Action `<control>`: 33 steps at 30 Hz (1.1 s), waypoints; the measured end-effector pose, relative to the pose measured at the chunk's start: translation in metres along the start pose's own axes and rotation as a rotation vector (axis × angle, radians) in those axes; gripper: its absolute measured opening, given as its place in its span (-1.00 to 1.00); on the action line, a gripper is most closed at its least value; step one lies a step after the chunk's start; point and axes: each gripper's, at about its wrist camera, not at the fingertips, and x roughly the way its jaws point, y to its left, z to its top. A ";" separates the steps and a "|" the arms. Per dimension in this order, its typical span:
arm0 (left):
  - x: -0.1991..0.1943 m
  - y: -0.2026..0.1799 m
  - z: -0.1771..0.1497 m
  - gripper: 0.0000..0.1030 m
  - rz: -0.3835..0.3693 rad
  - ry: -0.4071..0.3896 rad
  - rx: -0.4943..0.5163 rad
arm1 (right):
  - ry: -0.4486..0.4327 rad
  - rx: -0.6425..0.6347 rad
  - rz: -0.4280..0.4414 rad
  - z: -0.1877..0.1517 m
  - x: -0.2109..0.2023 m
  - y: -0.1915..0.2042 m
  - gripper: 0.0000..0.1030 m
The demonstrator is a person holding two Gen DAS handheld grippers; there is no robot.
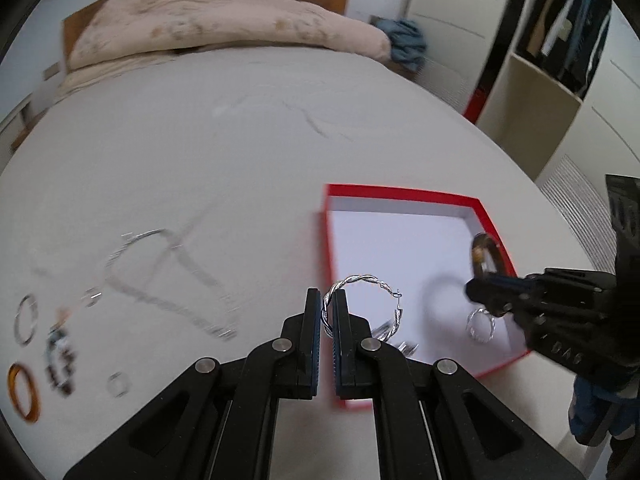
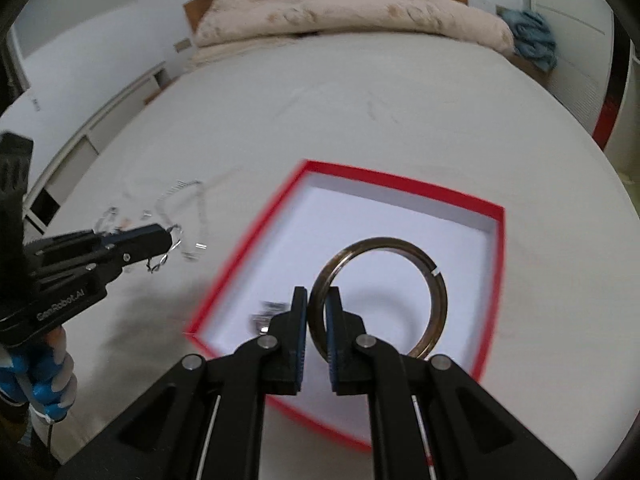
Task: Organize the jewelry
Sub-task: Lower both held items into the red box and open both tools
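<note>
Silver and twisted like rope, the metal hoop earring [image 1: 362,304] is pinched between the pads of my left gripper [image 1: 329,312], its loop standing out to the right above the near left corner of the shallow red cardboard box with a white inside [image 1: 490,216]. My right gripper [image 2: 316,308] is clamped on a thin bronze-coloured metal bangle [image 2: 434,280] — the ring hangs over the white floor of the box, and I cannot tell whether its lower edge touches the floor. Inside the box lie a small silver ring [image 1: 480,324] near the right wall and some more silver pieces at the near edge, too blurred to make out. The box rests on the white bed sheet [image 1: 200,152]. Left of it on the sheet lies a long silver chain necklace [image 1: 168,280] in a loose loop; further left — well apart from the box — are an amber-orange bangle [image 1: 24,398], a thin silver hoop [image 1: 26,318], a dark beaded bracelet [image 1: 60,360] and a small silver band [image 1: 119,384]. A beige fluffy blanket [image 1: 224,24] is bunched at the head of the bed.
</note>
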 end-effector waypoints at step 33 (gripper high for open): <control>-0.012 -0.017 -0.013 -0.40 0.049 0.004 0.030 | -0.041 -0.026 -0.133 -0.026 -0.046 -0.010 -0.48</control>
